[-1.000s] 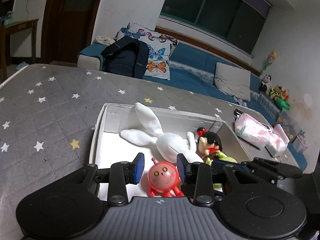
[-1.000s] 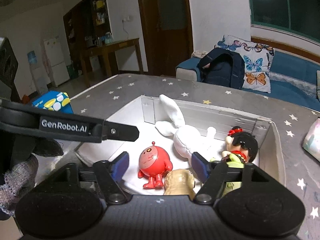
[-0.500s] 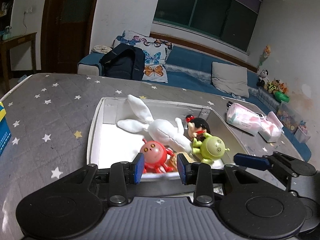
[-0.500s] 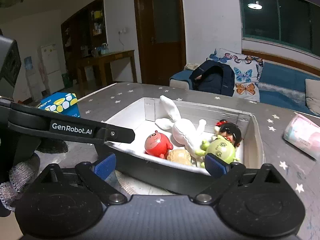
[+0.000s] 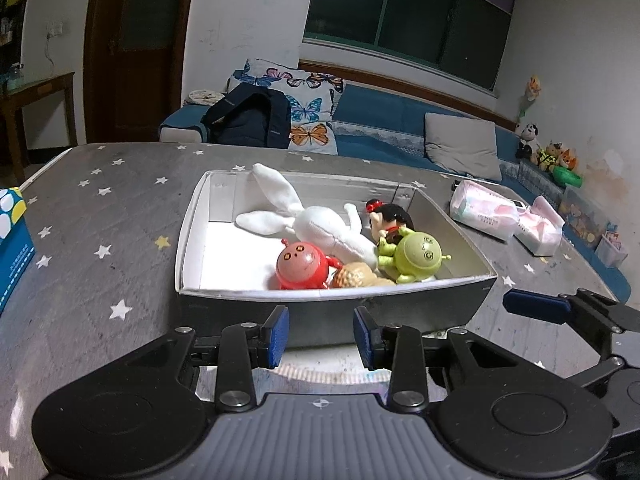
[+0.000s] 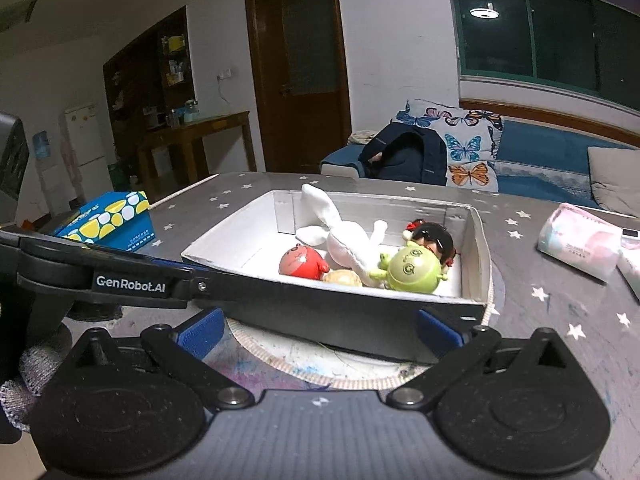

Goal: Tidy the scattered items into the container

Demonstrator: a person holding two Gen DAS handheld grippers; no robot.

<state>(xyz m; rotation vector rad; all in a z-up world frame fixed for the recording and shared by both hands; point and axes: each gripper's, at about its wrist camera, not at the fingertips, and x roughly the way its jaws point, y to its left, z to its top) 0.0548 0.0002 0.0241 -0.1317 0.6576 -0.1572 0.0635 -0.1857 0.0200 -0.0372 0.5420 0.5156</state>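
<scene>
**Toys all boxed, both tongs empty**

Toys are what I am tidying, and five of them lie in the shallow white-lined cardboard box with dark outer walls [image 5: 332, 316], which sits on the grey star-printed table cover [image 5: 100, 216]. Inside it I see a white plush rabbit [image 5: 320, 228], a round red plastic figure [image 5: 302, 264], a green plastic figure [image 5: 416, 256], a dark-haired doll with a red bow [image 5: 390, 216] and a tan lumpy toy [image 5: 354, 278], all crowded toward the right end, touching one another.

My left gripper [image 5: 320, 338] hangs just short of the box's near wall, its jaws narrow and closing, with nothing between them. My right gripper [image 6: 320, 328] is spread as wide as it goes, jaws opening, also empty; the box's near wall lies beyond its pads.

I judge the rabbit soft and light, best pinched at an ear or the body. The plastic figures look hard, smooth and rounded, likely to slip, so a limb or narrow waist is the safer hold.

Still on the table are a blue tissue box with yellow and white dots [image 6: 108, 220] to the left and pink-and-white soft tissue packs [image 5: 486, 212] to the right, both well apart from the box. My left gripper's finger crosses the right camera's view, so the two tools could knock together.
</scene>
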